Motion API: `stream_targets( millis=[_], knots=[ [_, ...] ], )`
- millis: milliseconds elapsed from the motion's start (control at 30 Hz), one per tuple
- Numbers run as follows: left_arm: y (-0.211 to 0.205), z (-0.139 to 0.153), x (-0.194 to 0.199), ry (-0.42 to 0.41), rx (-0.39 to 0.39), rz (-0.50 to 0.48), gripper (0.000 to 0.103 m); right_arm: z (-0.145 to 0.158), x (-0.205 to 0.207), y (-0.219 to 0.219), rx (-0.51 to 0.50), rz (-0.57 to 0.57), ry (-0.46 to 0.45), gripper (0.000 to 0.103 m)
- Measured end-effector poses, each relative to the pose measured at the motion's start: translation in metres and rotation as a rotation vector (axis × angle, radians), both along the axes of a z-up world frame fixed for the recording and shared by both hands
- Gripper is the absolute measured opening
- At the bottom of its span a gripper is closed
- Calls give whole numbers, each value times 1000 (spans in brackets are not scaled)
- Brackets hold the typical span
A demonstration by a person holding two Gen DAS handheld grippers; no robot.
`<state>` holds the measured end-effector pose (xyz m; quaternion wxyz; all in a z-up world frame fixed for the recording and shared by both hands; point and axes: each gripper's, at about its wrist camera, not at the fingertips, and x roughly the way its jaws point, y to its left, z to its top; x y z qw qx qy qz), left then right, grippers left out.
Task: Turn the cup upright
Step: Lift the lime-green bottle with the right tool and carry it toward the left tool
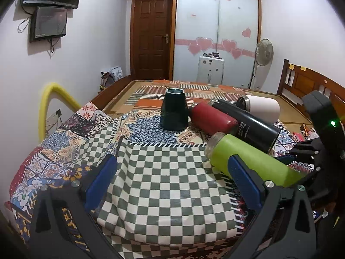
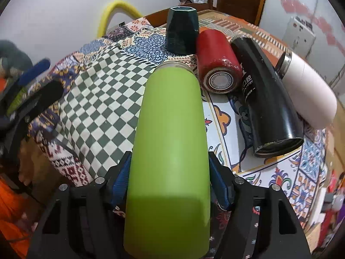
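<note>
The right tool (image 2: 168,185) is clamped on the green cup (image 2: 170,142), its blue pads (image 2: 121,181) pressed against both sides of the cup near the base end. The cup lies along the tool's axis, tilted, with its steel-rimmed mouth pointing away toward the far end of the bed (image 1: 291,120). From the left wrist view the same cup (image 1: 250,157) slants over the checked cloth (image 1: 168,185), mouth end up and to the left, base end down in the right tool (image 1: 301,151); whether the cup touches the cloth cannot be told.

The left tool (image 1: 172,179) hangs with its fingers wide apart, holding nothing, over the checked cloth just beside the green cup. One blue pad (image 1: 243,181) overlaps the cup in view; contact is unclear.

Beyond the green cup's mouth, a dark teal cup (image 2: 183,32) stands mouth down on the patterned quilt (image 2: 269,168). Right of it lie three bottles side by side: a red one (image 2: 217,64), base toward the right camera; a black one (image 2: 267,99), touching the red; and a white one (image 2: 310,88) with a steel neck, resting against the black.

At the far end of the room stand a wooden door (image 1: 152,38) and a wardrobe (image 1: 217,32) with heart stickers.
</note>
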<state>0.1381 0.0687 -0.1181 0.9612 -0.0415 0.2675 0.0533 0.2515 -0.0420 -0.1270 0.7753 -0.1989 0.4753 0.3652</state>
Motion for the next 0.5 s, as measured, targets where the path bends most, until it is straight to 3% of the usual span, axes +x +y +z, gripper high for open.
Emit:
stream_targets(
  millis=[200, 300, 500],
  knots=[
    [-20, 10, 12, 17, 4, -51, 103, 22, -13, -33, 78, -25, -44, 70],
    [-32, 15, 21, 36, -6, -78, 103, 39, -19, -56, 113, -67, -117, 74],
    [-56, 7, 58, 199, -123, -162, 103, 65, -25, -109, 195, -180, -218, 78]
  ],
)
